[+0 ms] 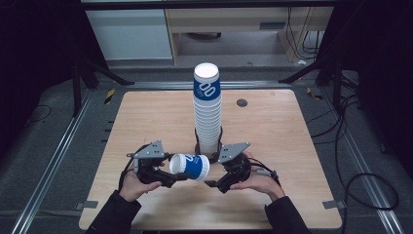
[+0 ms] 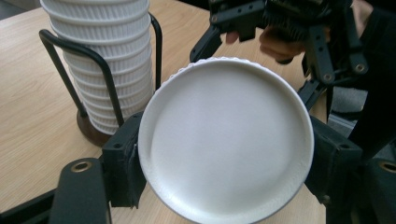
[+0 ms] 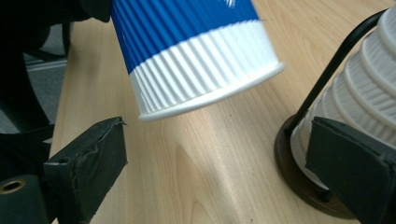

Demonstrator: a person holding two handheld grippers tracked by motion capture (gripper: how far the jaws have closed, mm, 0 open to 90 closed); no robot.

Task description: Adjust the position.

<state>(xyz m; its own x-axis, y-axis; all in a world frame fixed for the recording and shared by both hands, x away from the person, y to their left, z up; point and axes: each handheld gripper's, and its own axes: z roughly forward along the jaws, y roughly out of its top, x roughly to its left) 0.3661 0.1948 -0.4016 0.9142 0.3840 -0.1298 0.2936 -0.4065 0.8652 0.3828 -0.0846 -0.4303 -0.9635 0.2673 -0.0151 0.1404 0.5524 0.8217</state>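
- The cup (image 1: 191, 166) lies on its side in the lower middle of the high view, lifted off the tabletop (image 1: 146, 117), its wide rim turned toward the right of the frame and its base toward the left.
- The left gripper (image 1: 171, 178) is clamped on the cup near its base; in the left gripper view the white base (image 2: 226, 140) sits squarely between the two black jaws, which press on either side. Held that way, the cup's mouth is left free.
- The right gripper (image 1: 213, 184) sits just right of the cup with its jaws spread wide and nothing between them; in the right gripper view the cup's rim (image 3: 212, 95) hangs above and clear of both jaws. Likely it has let go so that one hand carries the cup alone.
- The stack of cups (image 1: 208, 109) stands upright in a black wire holder (image 1: 198, 146) just behind both grippers, mid-frame; the holder keeps the tall stack from tipping.
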